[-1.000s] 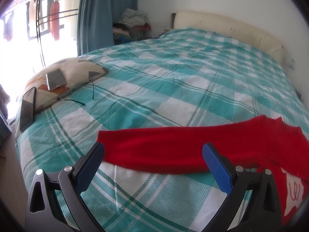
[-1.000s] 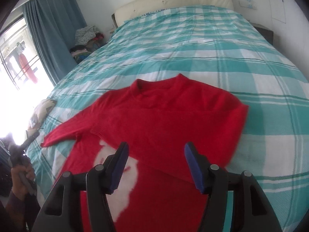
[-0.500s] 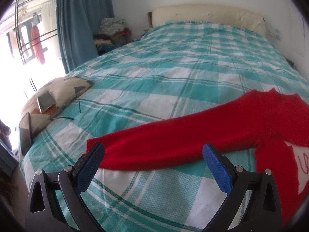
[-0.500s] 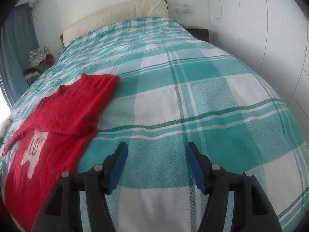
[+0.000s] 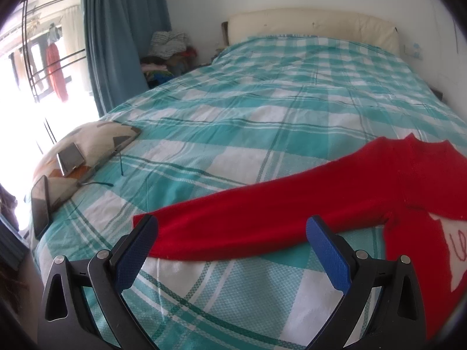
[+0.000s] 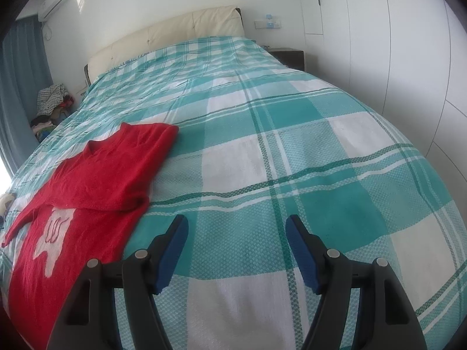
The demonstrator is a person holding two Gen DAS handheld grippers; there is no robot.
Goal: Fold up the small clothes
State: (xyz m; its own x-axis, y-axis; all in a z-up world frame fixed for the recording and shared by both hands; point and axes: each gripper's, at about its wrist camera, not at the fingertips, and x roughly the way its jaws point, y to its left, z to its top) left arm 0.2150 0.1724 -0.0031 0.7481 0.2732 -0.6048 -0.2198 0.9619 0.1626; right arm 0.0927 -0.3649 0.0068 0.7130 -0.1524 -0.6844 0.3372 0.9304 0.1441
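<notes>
Item under fold: red knit sweater with white front motif (image 5: 408, 192), lying flat on teal-and-white checked bedspread (image 5: 262, 116), near foot end of bed. In right wrist view its right sleeve is already folded across chest (image 6: 116, 175); left sleeve (image 5: 262, 218) is laid out straight, not yet folded.

L gripper (image 5: 232, 240): jaws spread wide, nothing held, above the bedspread. Sleeve lies directly ahead at 12 o'clock, with its long axis crosswise to the fingers, running approx 9 to 2 o'clock; cuff end sits just by the left blue pad (image 5: 137, 250). Cannot tell if pad touches cuff or is just above it.

R gripper (image 6: 236, 249): jaws also wide, empty, aimed at bare bedspread. Sweater lies off at 9–10 o'clock from it, well apart.

Judgement: L gripper is the nearer one for the sleeve. Next move likely turns on closing at the cuff and carrying it toward 2–3 o'clock over the body. With the axis crosswise, a pinch would take the sleeve edge-on; some realignment may be needed.

Obscured/unclear:
- Sweater hem and lower body cut off by frame in both views.
- Motif only partly seen; stitched red marks on it not legible.
- L view: body beyond the shoulder cut off at right rim.
- Beige patterned cushion (image 5: 96, 143) at 10 o'clock carries two dark flat devices and a cable; well apart, no interference expected.
</notes>
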